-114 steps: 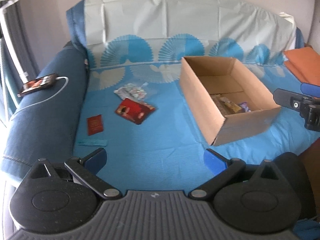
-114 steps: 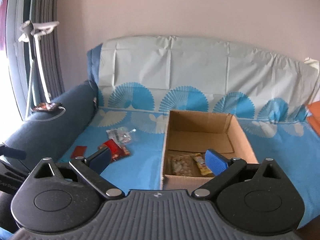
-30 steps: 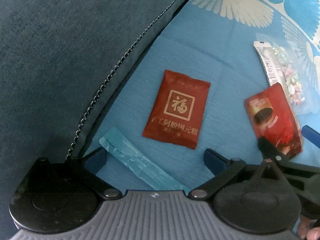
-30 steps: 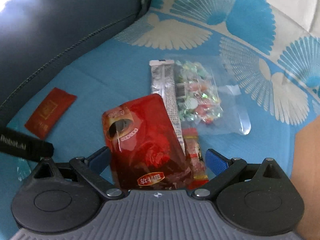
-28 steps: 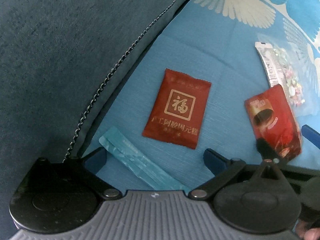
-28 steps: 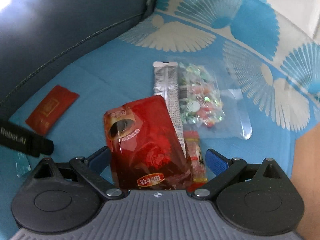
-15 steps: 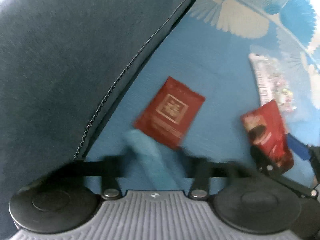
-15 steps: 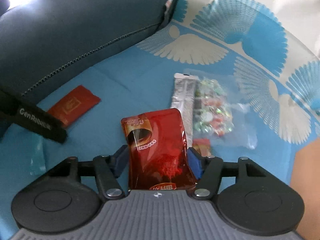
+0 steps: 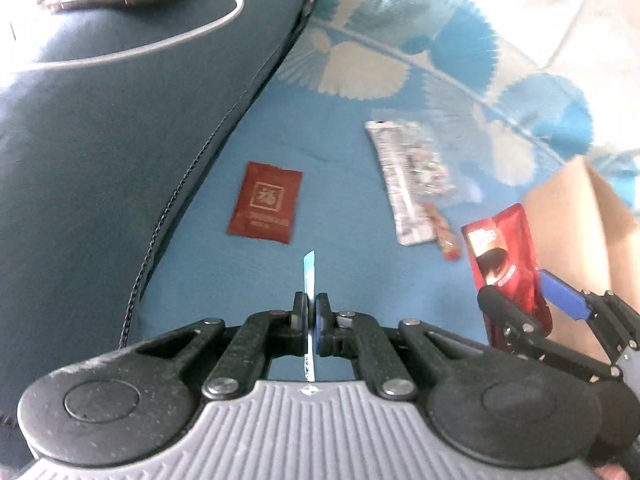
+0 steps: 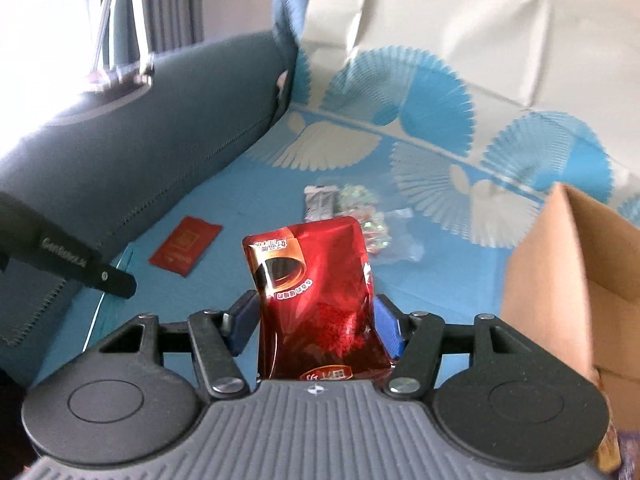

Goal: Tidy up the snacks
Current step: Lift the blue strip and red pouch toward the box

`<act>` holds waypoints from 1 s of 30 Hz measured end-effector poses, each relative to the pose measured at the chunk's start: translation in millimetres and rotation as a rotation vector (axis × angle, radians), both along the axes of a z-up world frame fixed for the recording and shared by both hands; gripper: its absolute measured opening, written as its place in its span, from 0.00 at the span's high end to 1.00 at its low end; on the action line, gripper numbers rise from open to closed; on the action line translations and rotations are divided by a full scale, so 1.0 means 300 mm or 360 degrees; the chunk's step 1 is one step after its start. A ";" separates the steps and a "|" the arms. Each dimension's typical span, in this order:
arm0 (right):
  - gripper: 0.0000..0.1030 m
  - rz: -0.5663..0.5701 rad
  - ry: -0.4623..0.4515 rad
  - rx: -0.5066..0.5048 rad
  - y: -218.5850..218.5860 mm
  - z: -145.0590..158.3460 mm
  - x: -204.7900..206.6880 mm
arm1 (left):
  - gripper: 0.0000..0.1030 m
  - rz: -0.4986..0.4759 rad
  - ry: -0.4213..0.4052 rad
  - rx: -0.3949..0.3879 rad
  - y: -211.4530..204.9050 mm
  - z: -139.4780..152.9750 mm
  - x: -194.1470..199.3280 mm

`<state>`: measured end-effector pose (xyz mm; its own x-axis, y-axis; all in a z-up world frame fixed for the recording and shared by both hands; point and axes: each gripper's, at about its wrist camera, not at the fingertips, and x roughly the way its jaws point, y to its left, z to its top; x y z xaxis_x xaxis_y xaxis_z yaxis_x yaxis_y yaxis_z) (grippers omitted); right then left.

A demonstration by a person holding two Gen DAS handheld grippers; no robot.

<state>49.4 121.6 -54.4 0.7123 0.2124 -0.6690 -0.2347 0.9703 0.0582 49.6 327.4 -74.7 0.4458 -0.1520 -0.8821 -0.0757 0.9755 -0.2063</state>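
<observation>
Left gripper (image 9: 310, 312) pinching thin blue sachet (image 9: 309, 270) edge-on: may slip out. Right gripper (image 10: 316, 326), just closed, clamping red pouch (image 10: 312, 292): slick foil, could slide before cardboard box (image 10: 568, 280) at right.

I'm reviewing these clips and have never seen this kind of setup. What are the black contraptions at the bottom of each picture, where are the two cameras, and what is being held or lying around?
No robot here: a person holds a two-finger gripper in each hand, and each carries a fisheye camera looking along its fingers.

In the left wrist view, the left gripper is shut on a thin light-blue sachet, seen edge-on. At the right of that picture you see the right gripper from outside.

In the right wrist view, the right gripper is closed on a red snack pouch.

Still lying on the blue sofa cover: a flat dark-red packet, a silver stick pack beside a clear bag of candies, and a small red stick. A cardboard box stands to the right.
</observation>
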 end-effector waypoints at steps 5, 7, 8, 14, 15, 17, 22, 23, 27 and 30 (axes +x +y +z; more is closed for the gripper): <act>0.38 -0.0074 -0.0061 0.0066 -0.061 0.089 -0.160 | 0.97 -0.0096 -0.0080 0.0021 -0.041 0.110 -0.137; 0.38 -0.0098 -0.0080 0.0085 -0.086 0.120 -0.230 | 0.97 -0.0133 -0.0119 0.0024 -0.063 0.148 -0.188; 0.38 -0.0108 -0.0087 0.0090 -0.094 0.129 -0.260 | 0.97 -0.0151 -0.0140 0.0019 -0.074 0.167 -0.212; 0.38 -0.0203 -0.0130 0.0108 -0.164 0.190 -0.443 | 0.97 -0.0251 -0.0259 -0.0025 -0.137 0.274 -0.338; 0.38 -0.0227 -0.0140 0.0112 -0.178 0.199 -0.468 | 0.97 -0.0267 -0.0281 -0.0025 -0.147 0.291 -0.356; 0.38 -0.0268 -0.0157 0.0112 -0.203 0.214 -0.509 | 0.97 -0.0291 -0.0313 -0.0031 -0.167 0.323 -0.389; 0.38 -0.0348 -0.0192 0.0113 -0.256 0.237 -0.606 | 0.97 -0.0340 -0.0381 -0.0035 -0.200 0.374 -0.451; 0.38 -0.0362 -0.0196 0.0118 -0.267 0.240 -0.623 | 0.97 -0.0348 -0.0393 -0.0035 -0.205 0.382 -0.462; 0.38 -0.0407 -0.0211 0.0123 -0.294 0.247 -0.669 | 0.97 -0.0373 -0.0422 -0.0049 -0.229 0.407 -0.496; 0.38 -0.0427 -0.0229 0.0124 -0.313 0.254 -0.695 | 0.97 -0.0404 -0.0438 -0.0049 -0.254 0.420 -0.510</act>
